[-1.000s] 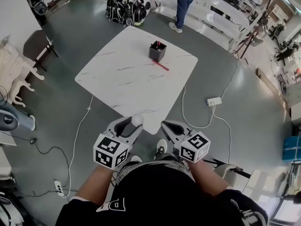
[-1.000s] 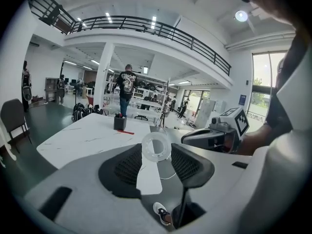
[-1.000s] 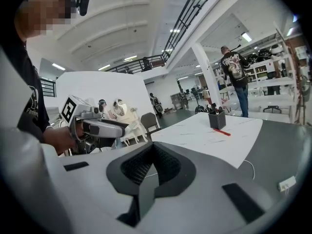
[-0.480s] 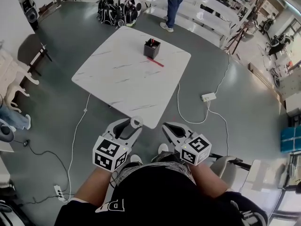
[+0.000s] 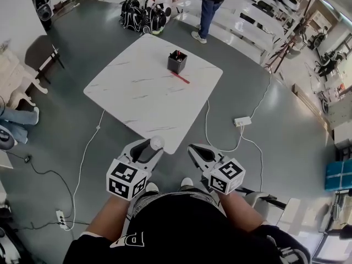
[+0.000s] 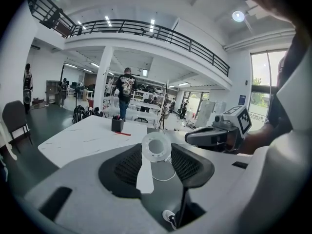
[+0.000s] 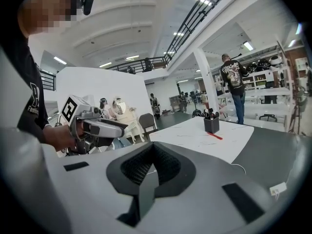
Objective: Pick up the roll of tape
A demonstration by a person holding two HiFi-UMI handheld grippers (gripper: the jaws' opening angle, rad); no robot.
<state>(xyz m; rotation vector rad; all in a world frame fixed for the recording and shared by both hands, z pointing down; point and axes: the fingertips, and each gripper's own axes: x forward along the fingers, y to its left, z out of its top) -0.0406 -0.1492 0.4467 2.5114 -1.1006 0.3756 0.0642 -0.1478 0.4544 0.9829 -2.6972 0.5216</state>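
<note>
The roll of tape (image 5: 157, 142) is a small white ring, and my left gripper (image 5: 153, 146) is shut on it, held in the air just before the near corner of the white marble table (image 5: 132, 92). In the left gripper view the tape (image 6: 146, 150) stands on edge between the dark pads, its hole facing the camera. My right gripper (image 5: 193, 148) hovers beside it to the right. In the right gripper view, the right gripper (image 7: 151, 161) has its jaws closed with nothing in them.
A black pen holder (image 5: 176, 61) and a red pen (image 5: 180, 77) sit at the table's far side. A power strip (image 5: 241, 121) and cables lie on the grey floor to the right. A person (image 5: 212, 1) and bags (image 5: 144, 14) are beyond the table.
Both grippers keep their places and the tape stays clamped in the left one. Only the head view has shifted slightly.
</note>
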